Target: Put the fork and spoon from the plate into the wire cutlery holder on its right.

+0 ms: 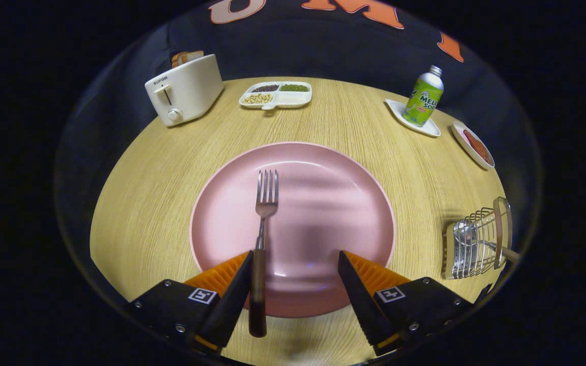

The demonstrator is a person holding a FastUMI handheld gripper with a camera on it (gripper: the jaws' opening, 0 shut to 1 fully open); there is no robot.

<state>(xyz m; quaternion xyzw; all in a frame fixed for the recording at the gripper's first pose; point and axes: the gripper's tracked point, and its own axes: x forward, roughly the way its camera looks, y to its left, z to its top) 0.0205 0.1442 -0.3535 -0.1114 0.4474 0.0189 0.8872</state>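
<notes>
Nearby, toaster [185,90], bottle [423,96], fingers [294,264] apart

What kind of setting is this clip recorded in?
Likely a staged dining table in a booth: a plate with a fork, a toaster, the open gripper hovering above.

Pink plate [323,203], silver fork [266,195] w/ brown handle, wood-grain table [160,178].

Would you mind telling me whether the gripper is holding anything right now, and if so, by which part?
Nothing is held. The gripper has its jaws open; the fork lies on the pink plate, its handle beside the left one.
</notes>
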